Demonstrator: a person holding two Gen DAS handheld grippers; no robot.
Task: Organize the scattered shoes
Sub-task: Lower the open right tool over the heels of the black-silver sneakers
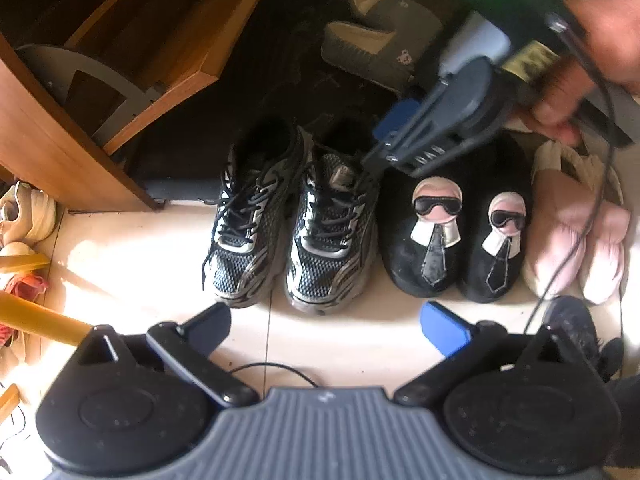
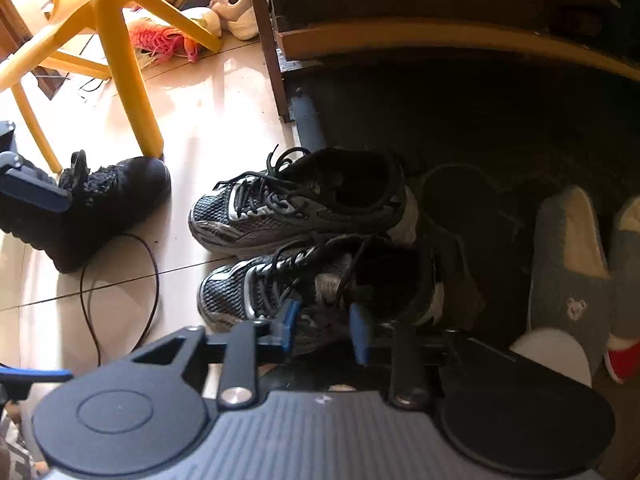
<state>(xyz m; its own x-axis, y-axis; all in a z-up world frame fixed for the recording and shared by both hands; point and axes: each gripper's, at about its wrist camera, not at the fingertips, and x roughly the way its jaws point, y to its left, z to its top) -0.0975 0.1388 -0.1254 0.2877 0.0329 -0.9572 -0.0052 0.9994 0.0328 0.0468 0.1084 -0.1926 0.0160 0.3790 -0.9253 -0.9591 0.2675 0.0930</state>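
A pair of black mesh sneakers stands side by side on the tile, toes toward me: the left sneaker (image 1: 248,224) and the right sneaker (image 1: 332,232). My left gripper (image 1: 326,326) hangs above the floor in front of their toes, open wide and holding nothing. My right gripper (image 1: 386,140) comes in from the upper right, held by a hand, with its tips at the right sneaker's collar. In the right wrist view the right gripper (image 2: 325,328) stands partly open, and the side wall of the near sneaker (image 2: 320,284) sits between its blue pads. The far sneaker (image 2: 296,204) lies beside it.
Black slippers with face patches (image 1: 432,232), pink slippers (image 1: 576,236) and grey slippers (image 1: 372,36) sit to the right and behind. A wooden shoe cabinet (image 1: 100,80) stands at left. A black boot (image 2: 112,204), a yellow chair (image 2: 120,40), a cable (image 2: 120,280) and more shoes (image 2: 164,40) occupy the floor.
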